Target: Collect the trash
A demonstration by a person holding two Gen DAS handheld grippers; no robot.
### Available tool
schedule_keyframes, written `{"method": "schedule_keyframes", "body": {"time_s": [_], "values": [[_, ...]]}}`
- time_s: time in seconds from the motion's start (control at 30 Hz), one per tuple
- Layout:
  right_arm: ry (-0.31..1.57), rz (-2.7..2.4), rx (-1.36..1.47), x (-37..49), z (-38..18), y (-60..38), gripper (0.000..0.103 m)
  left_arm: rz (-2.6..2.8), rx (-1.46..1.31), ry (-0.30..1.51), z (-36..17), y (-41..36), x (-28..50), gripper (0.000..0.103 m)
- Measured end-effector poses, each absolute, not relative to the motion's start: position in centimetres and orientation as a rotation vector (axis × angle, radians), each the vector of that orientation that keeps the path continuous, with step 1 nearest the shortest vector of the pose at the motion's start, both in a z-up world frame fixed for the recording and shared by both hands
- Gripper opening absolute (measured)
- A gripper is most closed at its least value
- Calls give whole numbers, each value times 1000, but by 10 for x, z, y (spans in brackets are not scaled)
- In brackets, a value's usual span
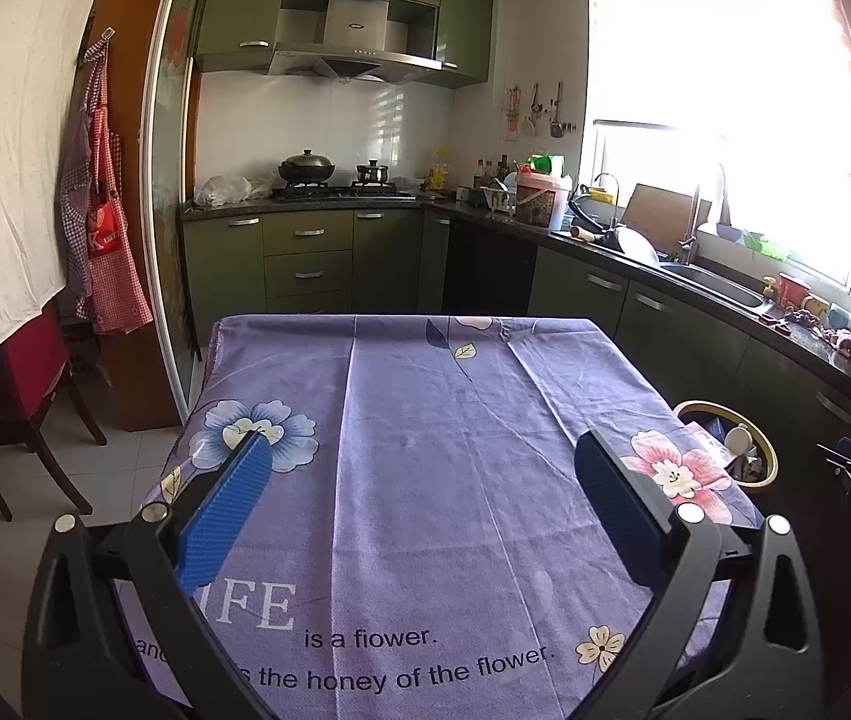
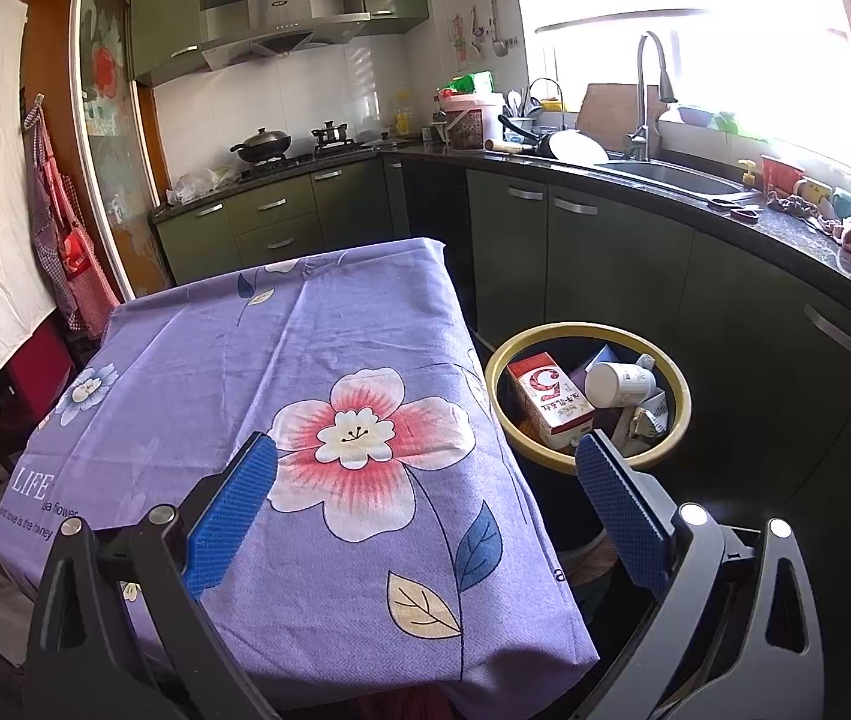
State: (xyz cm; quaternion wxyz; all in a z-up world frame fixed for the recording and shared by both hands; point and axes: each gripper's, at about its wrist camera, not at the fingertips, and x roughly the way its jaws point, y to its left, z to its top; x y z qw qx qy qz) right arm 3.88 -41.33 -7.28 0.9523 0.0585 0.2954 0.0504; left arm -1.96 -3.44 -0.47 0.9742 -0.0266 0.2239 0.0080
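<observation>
Both grippers, left (image 1: 422, 468) and right (image 2: 425, 477), hover over the table (image 2: 281, 330) with fingers spread wide and holding nothing. The trash already sits in the bin (image 2: 680, 420) just beside the table's right edge: a carton (image 2: 548, 399), a white bottle (image 2: 617, 384) and crumpled wrappers (image 2: 644, 420). These look light and crushable, the bottle probably slick, so pinch each gently across its narrow middle.
</observation>
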Motion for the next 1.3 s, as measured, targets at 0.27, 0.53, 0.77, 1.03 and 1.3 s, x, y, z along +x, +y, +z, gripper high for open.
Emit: {"method": "schedule_keyframes", "body": {"time_s": [0.27, 0.53, 0.77, 1.03, 1.3], "values": [[599, 105, 120, 39, -72, -412, 98, 13, -53, 453, -5, -35, -19, 96], [599, 105, 119, 39, -72, -410, 98, 7, -51, 458, -7, -35, -19, 96], [599, 108, 120, 40, -72, -408, 98, 2, -44, 469, -7, -37, -16, 96], [599, 111, 121, 41, -71, -406, 98, -1, -44, 470, -7, -37, -17, 96], [598, 111, 122, 41, -71, -406, 98, -2, -45, 471, -8, -37, -17, 96]]}}
